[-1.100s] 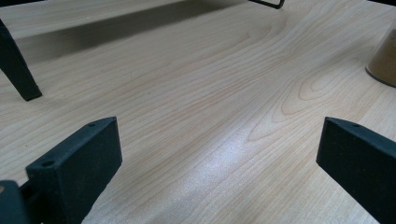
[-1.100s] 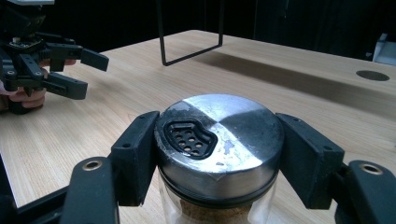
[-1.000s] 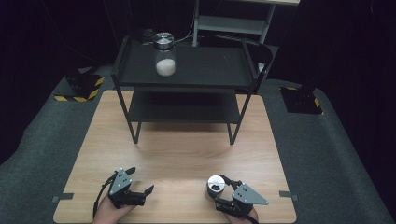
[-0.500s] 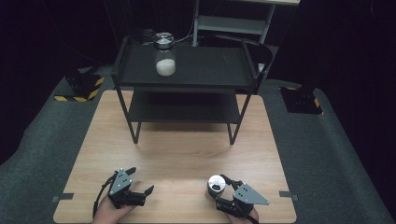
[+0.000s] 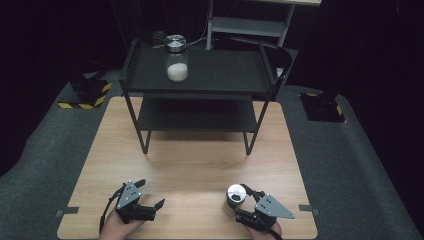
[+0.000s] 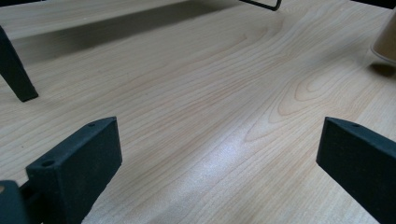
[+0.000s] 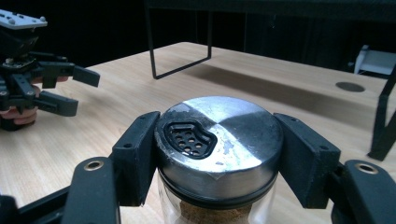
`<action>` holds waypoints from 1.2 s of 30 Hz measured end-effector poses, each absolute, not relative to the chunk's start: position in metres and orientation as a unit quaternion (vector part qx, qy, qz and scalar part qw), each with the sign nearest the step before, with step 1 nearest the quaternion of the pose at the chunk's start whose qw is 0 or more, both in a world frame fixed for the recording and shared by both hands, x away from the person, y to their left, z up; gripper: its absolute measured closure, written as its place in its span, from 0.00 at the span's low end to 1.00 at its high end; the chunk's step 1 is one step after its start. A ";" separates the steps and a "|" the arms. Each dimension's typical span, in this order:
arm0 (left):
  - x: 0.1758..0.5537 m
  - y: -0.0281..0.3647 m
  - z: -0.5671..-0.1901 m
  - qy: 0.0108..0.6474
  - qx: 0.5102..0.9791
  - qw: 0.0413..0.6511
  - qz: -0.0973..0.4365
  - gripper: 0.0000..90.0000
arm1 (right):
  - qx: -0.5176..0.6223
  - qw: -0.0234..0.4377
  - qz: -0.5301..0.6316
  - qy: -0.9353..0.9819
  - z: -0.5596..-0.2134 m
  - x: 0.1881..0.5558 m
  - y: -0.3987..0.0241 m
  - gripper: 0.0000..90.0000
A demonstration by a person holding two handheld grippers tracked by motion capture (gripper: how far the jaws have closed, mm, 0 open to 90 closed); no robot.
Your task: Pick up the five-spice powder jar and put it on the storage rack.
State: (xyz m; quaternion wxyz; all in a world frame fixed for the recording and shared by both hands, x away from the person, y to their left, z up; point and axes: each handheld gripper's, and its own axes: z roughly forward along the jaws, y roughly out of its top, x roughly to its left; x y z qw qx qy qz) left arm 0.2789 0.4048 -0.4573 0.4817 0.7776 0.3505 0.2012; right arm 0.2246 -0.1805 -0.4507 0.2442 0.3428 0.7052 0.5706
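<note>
With the right gripper [image 7: 218,158] clamped on the metal lid of the spice jar [image 7: 219,149] at the table's [image 5: 200,165] near edge, lift it straight up, keep it upright, and clear the shelf [image 5: 200,75] rail before setting it beside the other jar [image 5: 176,60], while the left gripper [image 5: 148,194] rests open.

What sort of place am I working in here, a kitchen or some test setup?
Likely a staged test or recording bench, not a kitchen: a bare wooden table on grey floor matting, black curtained surroundings, hazard-striped blocks, and a black two-tier shelf holding one shaker jar.
</note>
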 end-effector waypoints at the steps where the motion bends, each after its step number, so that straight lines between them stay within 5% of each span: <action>1: 0.279 0.405 -0.457 0.349 0.778 0.482 0.201 0.00 | 0.343 0.248 0.569 0.705 -0.447 0.226 -0.181 0.39; 36: 0.279 0.405 -0.458 0.341 0.781 0.485 0.198 0.00 | 0.344 0.270 0.593 0.676 -0.354 0.267 -0.185 0.39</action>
